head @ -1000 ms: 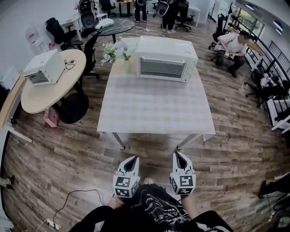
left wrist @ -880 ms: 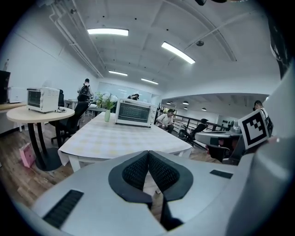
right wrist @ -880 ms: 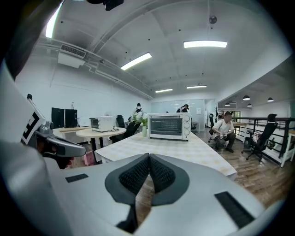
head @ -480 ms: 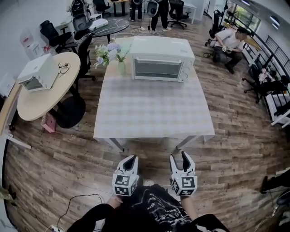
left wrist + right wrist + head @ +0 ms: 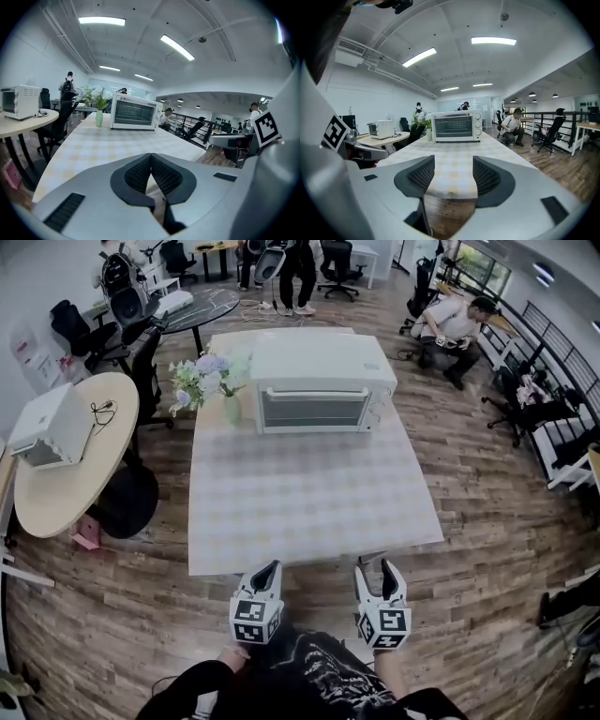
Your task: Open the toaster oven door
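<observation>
Toaster oven (image 5: 314, 381): one, door shut, table's (image 5: 309, 493) far edge.
Flower vase (image 5: 231, 410): one, far-left corner.
Grippers: two, off the near edge.
Left gripper (image 5: 272, 566): jaws clenched, empty.
Right gripper (image 5: 378, 568): jaws just opening, wide apart, empty.
Unclear: oven knobs, too small to count.

Left gripper (image 5: 273, 565) closed; right gripper (image 5: 376, 568) just widened, empty.

Bright, even indoor light from ceiling strip lights (image 5: 493, 41), blown out white in both gripper views. Shadows soft, weak under table (image 5: 309, 493). Heavy fisheye: floor planks (image 5: 112, 606) bow toward head view corners; black vignette rings both gripper views. Toaster oven (image 5: 456, 126) fairly sharp; far background figures small, possibly slightly blurred.
</observation>
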The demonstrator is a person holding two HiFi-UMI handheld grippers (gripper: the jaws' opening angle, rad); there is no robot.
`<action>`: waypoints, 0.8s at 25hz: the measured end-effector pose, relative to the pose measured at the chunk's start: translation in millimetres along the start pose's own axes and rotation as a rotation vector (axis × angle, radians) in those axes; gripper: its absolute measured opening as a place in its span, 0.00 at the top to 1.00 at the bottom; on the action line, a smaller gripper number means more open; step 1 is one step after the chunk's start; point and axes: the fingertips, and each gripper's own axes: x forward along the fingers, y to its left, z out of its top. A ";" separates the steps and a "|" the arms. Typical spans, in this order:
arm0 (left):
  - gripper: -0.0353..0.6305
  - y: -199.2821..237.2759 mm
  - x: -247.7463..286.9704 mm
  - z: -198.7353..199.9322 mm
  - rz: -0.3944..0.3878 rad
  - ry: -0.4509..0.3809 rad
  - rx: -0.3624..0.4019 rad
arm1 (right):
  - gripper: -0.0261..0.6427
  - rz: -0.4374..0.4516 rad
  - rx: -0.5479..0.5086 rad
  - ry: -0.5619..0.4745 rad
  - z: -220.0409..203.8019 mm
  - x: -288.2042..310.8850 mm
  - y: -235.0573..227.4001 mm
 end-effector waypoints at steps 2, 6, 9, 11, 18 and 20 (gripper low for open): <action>0.92 15.7 26.6 19.2 -0.037 -0.011 0.023 | 0.60 -0.017 0.012 -0.008 14.9 30.8 -0.5; 0.92 44.6 64.4 50.0 -0.097 -0.027 0.055 | 0.60 -0.062 0.057 -0.045 43.6 79.4 -0.2; 0.92 72.2 80.5 60.8 -0.121 -0.024 0.061 | 0.60 -0.085 0.090 -0.084 64.8 113.0 3.3; 0.92 88.8 89.7 62.0 -0.125 -0.013 0.071 | 0.60 -0.092 0.106 -0.107 77.9 133.8 3.8; 0.92 123.5 116.7 76.7 -0.074 0.022 0.045 | 0.60 -0.058 0.164 -0.154 123.1 189.5 -8.6; 0.92 130.1 123.0 85.1 -0.054 0.020 0.046 | 0.60 -0.040 0.176 -0.176 140.9 202.0 -13.7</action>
